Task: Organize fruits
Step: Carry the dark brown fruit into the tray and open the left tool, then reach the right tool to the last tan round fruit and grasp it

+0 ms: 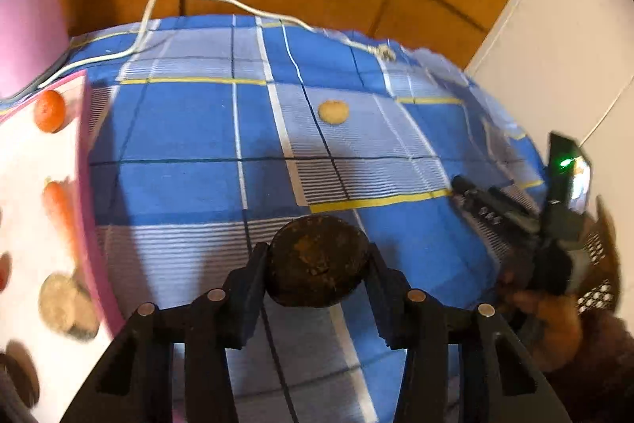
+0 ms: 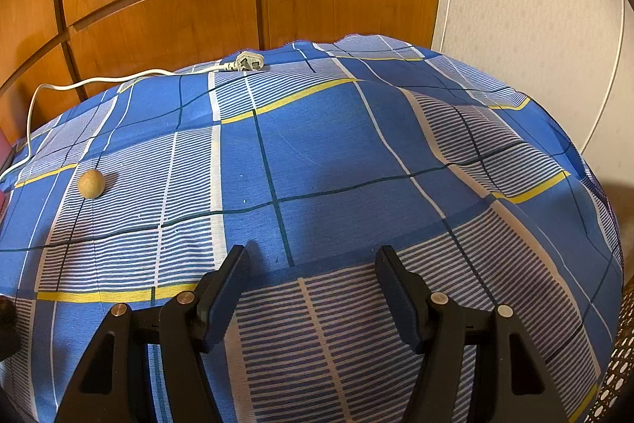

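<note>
A blue checked cloth (image 1: 190, 121) covers the desk. At its left edge lies a pink-rimmed white tray (image 1: 85, 161), already holding an orange, a carrot and other produce. The left tool (image 1: 317, 260) grips a dark round fruit (image 1: 315, 258) just right of the tray, so the carry looks short and leftward. The right tool (image 2: 311, 258) stands open, empty, with a small tan fruit (image 2: 91, 183) well off to its left.

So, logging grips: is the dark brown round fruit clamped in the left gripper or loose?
Clamped: the dark brown round fruit sits between the left gripper pads, both touching it.
</note>
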Available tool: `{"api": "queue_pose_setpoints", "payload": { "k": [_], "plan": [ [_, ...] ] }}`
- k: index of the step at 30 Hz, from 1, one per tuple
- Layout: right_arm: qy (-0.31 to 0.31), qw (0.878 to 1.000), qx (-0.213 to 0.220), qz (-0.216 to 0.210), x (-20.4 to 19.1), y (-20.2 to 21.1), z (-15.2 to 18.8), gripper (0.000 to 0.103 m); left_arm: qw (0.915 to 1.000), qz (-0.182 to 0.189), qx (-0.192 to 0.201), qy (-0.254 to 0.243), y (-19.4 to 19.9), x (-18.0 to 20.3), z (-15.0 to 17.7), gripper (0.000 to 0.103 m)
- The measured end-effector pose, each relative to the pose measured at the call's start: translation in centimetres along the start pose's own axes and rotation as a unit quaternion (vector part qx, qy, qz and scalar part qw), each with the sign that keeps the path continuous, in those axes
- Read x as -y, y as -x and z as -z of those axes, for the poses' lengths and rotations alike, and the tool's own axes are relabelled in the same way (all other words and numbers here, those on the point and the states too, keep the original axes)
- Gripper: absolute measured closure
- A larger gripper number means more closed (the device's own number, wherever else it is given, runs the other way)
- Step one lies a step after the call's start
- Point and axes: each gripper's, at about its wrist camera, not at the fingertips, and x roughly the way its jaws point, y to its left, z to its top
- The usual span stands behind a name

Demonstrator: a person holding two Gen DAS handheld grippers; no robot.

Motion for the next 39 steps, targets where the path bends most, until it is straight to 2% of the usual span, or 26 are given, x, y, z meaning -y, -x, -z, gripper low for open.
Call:
{"api": "queue_pose_setpoints", "payload": {
  "k": [4,9,12,15,16,20,22,26,35,39],
  "plan": [
    [0.002,1.000,0.000,0.002,-0.1,0.0,0.0,0.036,0.9986,0.012,0.039,0.033,3.7,-1.1,0.4,0.056],
    [0.006,1.000,-0.002,0.006,-0.2,-0.1,0.0,0.036,0.9938,0.003,0.075,0.082,7.5,-3.7,1.0,0.056],
    [0.009,1.000,-0.004,0.010,-0.3,-0.1,0.0,0.036,0.9880,-0.013,0.098,0.119,9.7,-6.2,1.9,0.056],
    [0.012,1.000,-0.005,0.013,-0.3,-0.1,-0.1,0.036,0.9780,-0.044,0.121,0.164,11.7,-9.2,2.9,0.056],
    [0.012,1.000,-0.005,0.014,-0.3,-0.1,0.0,0.036,0.9720,-0.056,0.128,0.189,12.3,-10.8,3.2,0.056],
    [0.017,1.000,-0.004,0.019,-0.5,-0.1,0.0,0.036,0.9547,-0.107,0.133,0.244,13.2,-14.9,3.1,0.056],
    [0.018,1.000,-0.004,0.020,-0.5,-0.1,0.0,0.036,0.9474,-0.143,0.137,0.251,13.3,-16.1,2.4,0.056],
    [0.019,1.000,-0.004,0.021,-0.5,-0.1,0.0,0.036,0.9424,-0.187,0.147,0.235,12.4,-17.2,0.9,0.055],
    [0.021,1.000,-0.004,0.023,-0.6,-0.1,0.0,0.036,0.9385,-0.229,0.132,0.222,9.3,-17.5,-1.1,0.053],
    [0.021,1.000,-0.004,0.023,-0.6,-0.1,0.1,0.036,0.9361,-0.237,0.142,0.218,9.6,-17.0,-1.2,0.041]
  ]
}}
